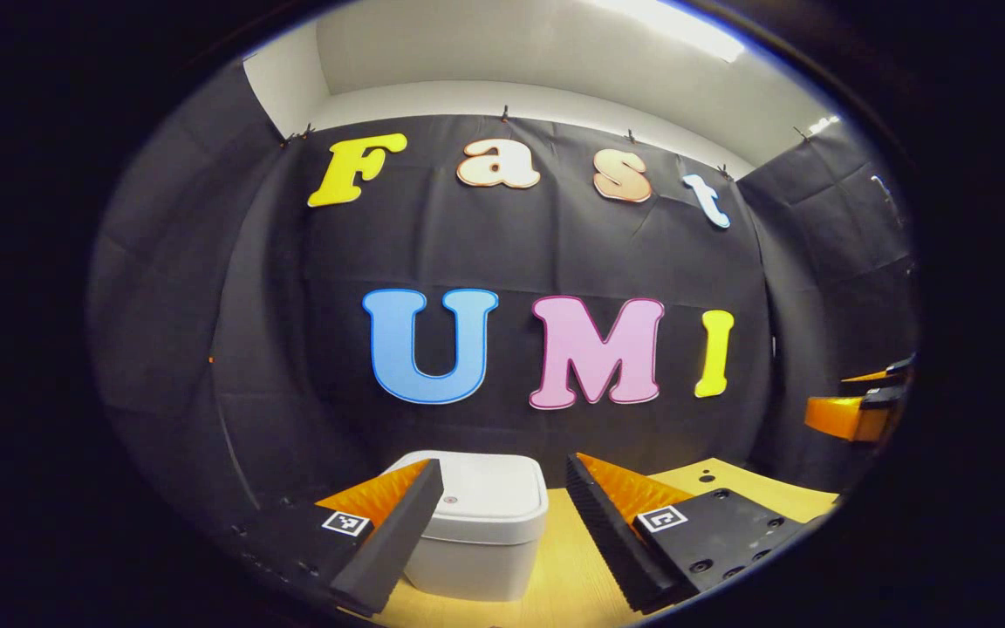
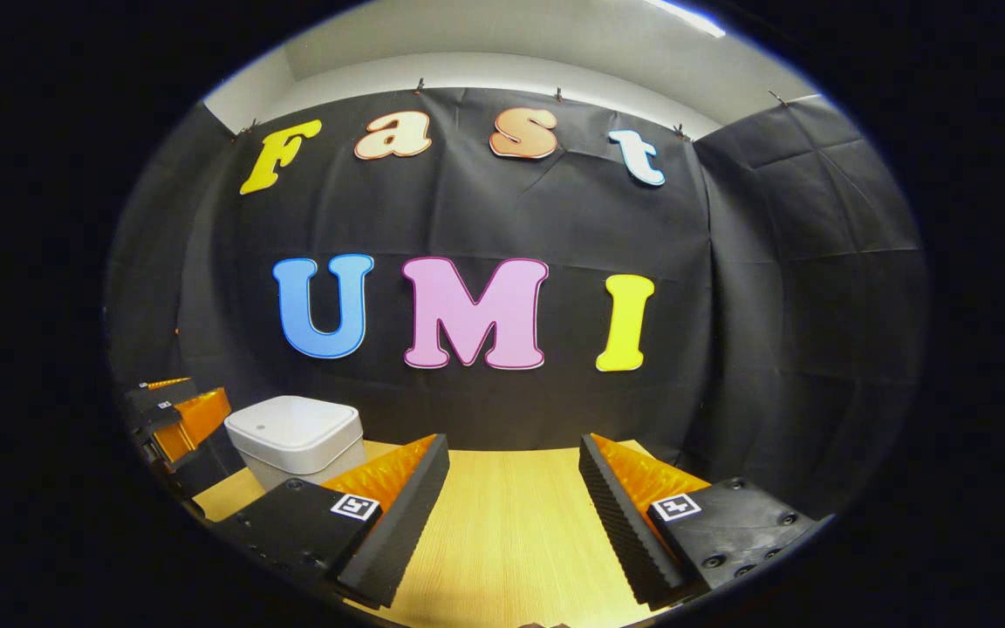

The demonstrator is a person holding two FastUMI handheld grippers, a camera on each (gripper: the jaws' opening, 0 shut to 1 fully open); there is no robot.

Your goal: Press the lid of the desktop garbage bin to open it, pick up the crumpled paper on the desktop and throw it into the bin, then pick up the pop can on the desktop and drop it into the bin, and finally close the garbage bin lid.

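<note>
- In the left gripper view, the left gripper has its two ridged fingers spread wide apart with nothing between them.
- Just past those fingers stands the white, rounded-square plastic garbage bin, sitting on the pale wooden tabletop; the left finger overlaps the bin's near-left corner in the picture, though I cannot tell whether it touches.
- The bin's flat white lid lies shut, flush on the body, with a small round mark near its front edge.
- At the far right edge of the same view, the right gripper shows partly, held up above the table's level against the black cloth wall.
- In the right gripper view, the right gripper likewise has its fingers released and parted, empty, with bare pale wood between them.
- From this side the white bin sits well off to the left, beyond the right gripper's left finger, lid down.
- Just left of the bin in that view, the left gripper shows partly, close beside the bin.
- The crumpled paper and the pop can cannot be made out in either view.
</note>
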